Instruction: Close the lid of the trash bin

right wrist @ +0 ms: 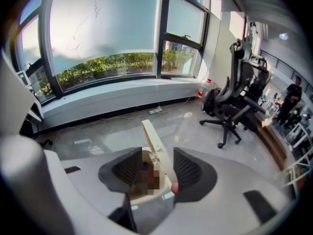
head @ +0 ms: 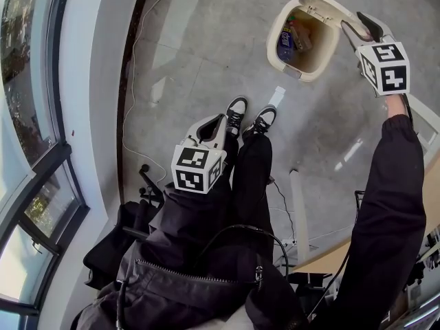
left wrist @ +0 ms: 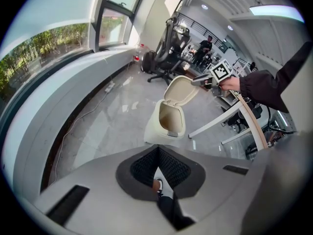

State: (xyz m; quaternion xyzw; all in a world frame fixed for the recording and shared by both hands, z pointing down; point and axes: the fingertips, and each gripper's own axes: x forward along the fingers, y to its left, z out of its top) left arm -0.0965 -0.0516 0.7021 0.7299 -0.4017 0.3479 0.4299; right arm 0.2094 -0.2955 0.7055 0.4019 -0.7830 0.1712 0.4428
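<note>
Head view — lid point(head: 330, 5) stands open.

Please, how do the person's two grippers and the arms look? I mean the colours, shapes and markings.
Both the left gripper and the right gripper have pale grey bodies, black textured pads and a white cube with black square markers. The right sleeve is long and black. A thin black cable loops over the dark clothes.

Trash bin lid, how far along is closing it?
Nothing is done yet: the lid stands upright and the trash bin is open. In hand: the right gripper has open jaws either side of the lid. Still to do: swinging it down shut.
</note>
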